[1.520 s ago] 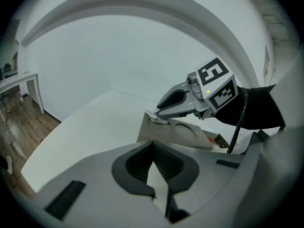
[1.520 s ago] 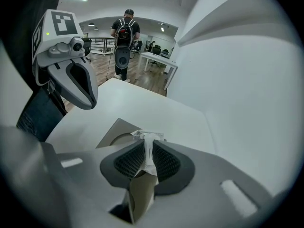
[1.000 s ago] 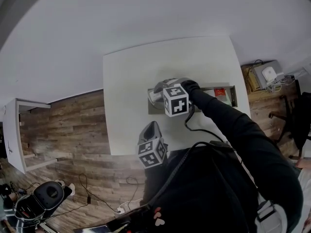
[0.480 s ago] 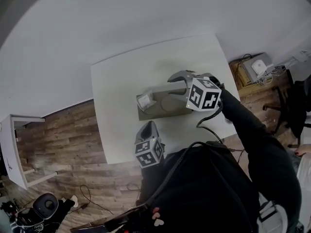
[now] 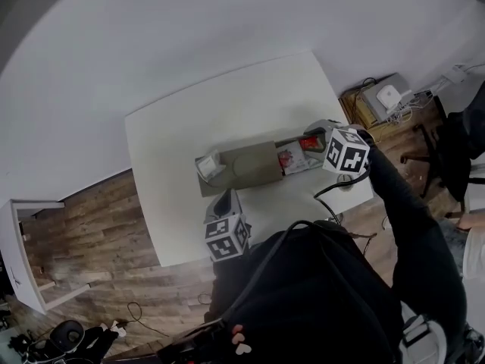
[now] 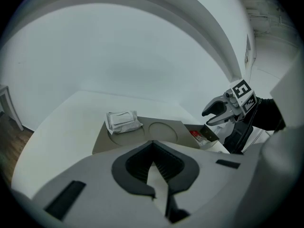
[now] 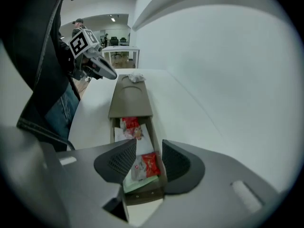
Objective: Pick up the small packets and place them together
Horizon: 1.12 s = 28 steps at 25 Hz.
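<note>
Right gripper (image 7: 146,150) hangs nose-down over the open compartment (image 7: 155,127) of the grey box (image 5: 254,167). Its jaws have just been opening and stand spread, pinching nothing. We see a red-and-white packet (image 7: 145,166) straight below, framed between the jaws, with the pads clear of it as far as we can tell. A second red packet (image 7: 131,126) lies just ahead of the tips in the same compartment, on pale wrappers or paper we can't sort out.

Left gripper (image 6: 153,145) is pressed together and empty, off the near edge of the box over the table (image 5: 227,105). A white packet (image 6: 123,121) lies ahead and slightly left of it on the box's closed top, well apart from the right gripper.

Progress, our call: early. Packets are split between the box top and the compartment, none in a grip. Left to do: grab the compartment packets one by one and set them with the white one, or wherever the pile goes.
</note>
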Available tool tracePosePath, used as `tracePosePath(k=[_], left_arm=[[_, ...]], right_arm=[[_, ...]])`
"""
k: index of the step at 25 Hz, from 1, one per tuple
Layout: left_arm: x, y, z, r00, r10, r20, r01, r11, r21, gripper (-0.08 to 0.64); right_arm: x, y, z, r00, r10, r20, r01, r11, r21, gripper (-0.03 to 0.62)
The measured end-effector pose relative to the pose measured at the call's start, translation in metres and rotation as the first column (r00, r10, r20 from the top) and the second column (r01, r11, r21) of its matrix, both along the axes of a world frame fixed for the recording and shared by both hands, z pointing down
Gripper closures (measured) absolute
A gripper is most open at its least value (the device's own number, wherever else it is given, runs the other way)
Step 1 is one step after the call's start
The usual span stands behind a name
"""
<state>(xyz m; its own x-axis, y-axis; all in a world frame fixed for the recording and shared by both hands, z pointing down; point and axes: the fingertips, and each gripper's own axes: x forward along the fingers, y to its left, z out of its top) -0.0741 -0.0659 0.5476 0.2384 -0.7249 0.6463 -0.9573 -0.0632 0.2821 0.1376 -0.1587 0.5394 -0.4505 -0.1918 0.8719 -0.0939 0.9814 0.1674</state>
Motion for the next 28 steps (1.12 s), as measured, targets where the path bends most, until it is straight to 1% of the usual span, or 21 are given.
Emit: tracePosePath(k=[3, 6, 9, 14, 17, 21, 24, 28], left_arm=[[0.006, -0.002, 0.0, 1.0, 0.009, 0.002, -0.009, 1.0, 0.001, 0.56], [0.008, -0.004, 0.0, 1.0, 0.011, 0.003, -0.011, 1.0, 0.003, 0.56], [0.009, -0.004, 0.002, 1.0, 0.014, 0.006, -0.014, 1.0, -0.003, 0.56], [0.009, -0.004, 0.001, 1.0, 0.004, 0.007, -0.004, 1.0, -0.006, 0.56], [0.006, -0.004, 0.002, 1.0, -0.006, 0.008, 0.006, 1.0, -0.006, 0.56], [0.002, -0.004, 0.003, 1.0, -0.019, 0.007, 0.019, 1.0, -0.008, 0.56], [0.002, -0.002, 0.004, 1.0, -0.026, 0.005, 0.026, 1.0, -0.013, 0.56], [0.0, -0.002, 0.005, 1.0, -0.029, 0.005, 0.03, 0.999, -0.017, 0.56]], right_arm=[[0.024, 0.006, 0.017, 0.998, 0.025, -0.06, -0.026, 0.999, -0.025, 0.428], [0.033, 0.014, 0.035, 0.994, 0.016, -0.112, -0.022, 0.999, -0.047, 0.428], [0.031, 0.023, 0.048, 0.993, 0.007, -0.122, -0.016, 0.997, -0.076, 0.428], [0.025, 0.03, 0.062, 0.987, -0.029, -0.155, 0.016, 0.996, -0.085, 0.431], [0.021, 0.032, 0.07, 0.984, -0.049, -0.172, 0.033, 0.995, -0.093, 0.451], [0.022, 0.031, 0.08, 0.975, -0.069, -0.209, 0.053, 0.995, -0.081, 0.484], [0.022, 0.031, 0.084, 0.973, -0.079, -0.215, 0.06, 0.994, -0.094, 0.488], [0.023, 0.032, 0.088, 0.957, -0.136, -0.257, 0.104, 0.986, -0.134, 0.488]])
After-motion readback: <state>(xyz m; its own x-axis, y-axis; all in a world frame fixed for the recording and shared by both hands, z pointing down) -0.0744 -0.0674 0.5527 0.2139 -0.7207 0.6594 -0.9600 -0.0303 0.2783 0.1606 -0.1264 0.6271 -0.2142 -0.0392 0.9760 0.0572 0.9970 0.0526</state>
